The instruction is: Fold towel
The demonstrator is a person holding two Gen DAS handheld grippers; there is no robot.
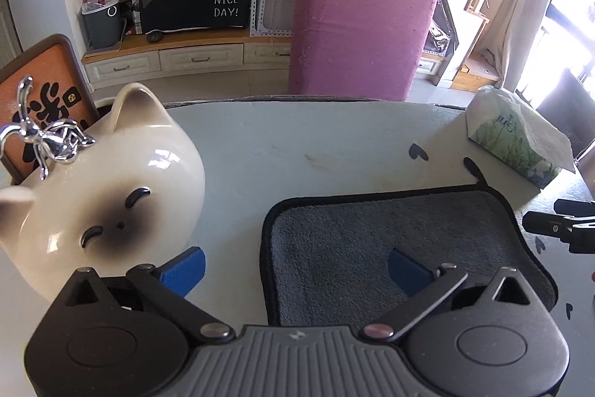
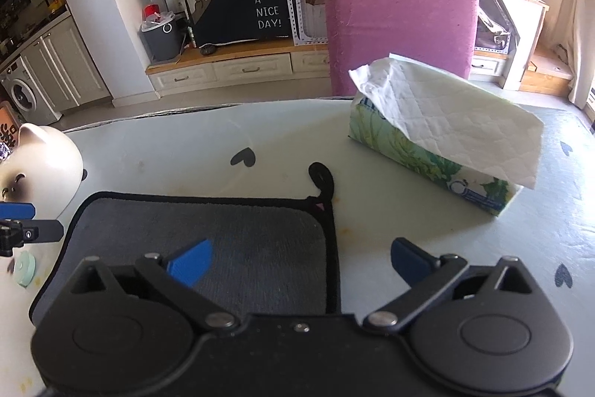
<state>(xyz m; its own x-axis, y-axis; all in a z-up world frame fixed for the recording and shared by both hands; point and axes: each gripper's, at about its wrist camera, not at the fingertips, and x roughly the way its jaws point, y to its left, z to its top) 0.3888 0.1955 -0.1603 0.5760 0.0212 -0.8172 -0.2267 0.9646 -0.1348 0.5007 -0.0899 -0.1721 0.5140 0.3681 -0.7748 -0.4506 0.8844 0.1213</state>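
A grey towel [image 1: 390, 233] with black trim lies flat on the white table [image 1: 297, 144]. It also shows in the right wrist view [image 2: 230, 229], with its hanging loop [image 2: 321, 179] at the far right corner. My left gripper [image 1: 295, 268] is open and empty, its blue fingers astride the towel's left edge. My right gripper [image 2: 301, 261] is open and empty, astride the towel's right edge. Each gripper shows at the edge of the other's view.
A ceramic cat jar [image 1: 100, 188] stands close on the left of the towel. A tissue box [image 2: 438, 136] stands at the far right. A pink chair [image 1: 357, 28] stands behind the table's far edge. An orange chair back [image 1: 41, 95] is at the left.
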